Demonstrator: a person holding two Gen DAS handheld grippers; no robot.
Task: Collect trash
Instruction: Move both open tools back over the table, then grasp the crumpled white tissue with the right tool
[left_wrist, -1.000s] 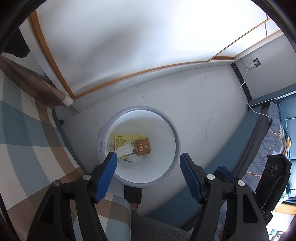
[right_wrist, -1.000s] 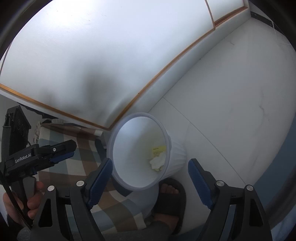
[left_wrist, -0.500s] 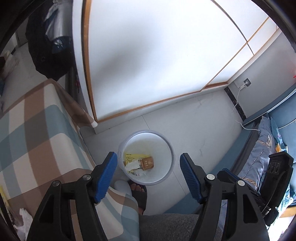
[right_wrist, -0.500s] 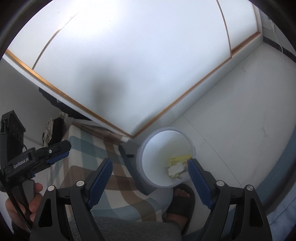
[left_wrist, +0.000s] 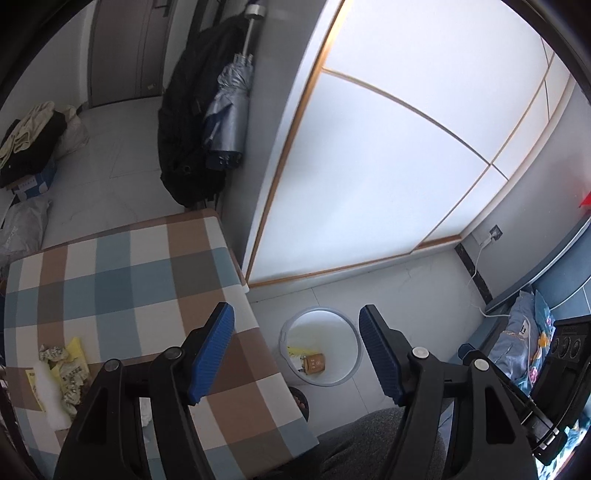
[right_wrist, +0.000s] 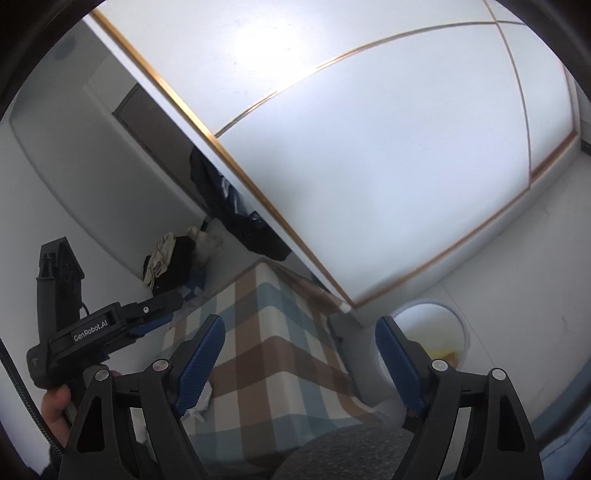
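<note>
A white bin (left_wrist: 334, 325) stands on the floor beside a table with a checked cloth (left_wrist: 122, 280). In the bin lie a yellow paper (left_wrist: 294, 350) and a small brown box (left_wrist: 314, 363). Crumpled paper and yellow wrappers (left_wrist: 64, 365) lie on the table's near left part. My left gripper (left_wrist: 295, 310) hangs open and empty, high above the table's edge and the bin. Open and empty too, my right gripper (right_wrist: 300, 325) is over the table corner (right_wrist: 266, 332), with the bin (right_wrist: 428, 325) to its right. The right wrist view shows the left gripper's body (right_wrist: 103, 328) in a hand.
A black coat and a folded umbrella (left_wrist: 207, 122) hang by the white sliding door (left_wrist: 369, 166). Clothes are piled on a box (left_wrist: 29, 147) at the far left. A blue bed with a pillow (left_wrist: 524, 339) is on the right. My grey knee (left_wrist: 369, 443) and slippered foot (left_wrist: 299, 398) are below.
Both grippers have risen and drawn back from above the bin, which now looks small. The table top with its trash has come into the left view. Both stay open and empty.
</note>
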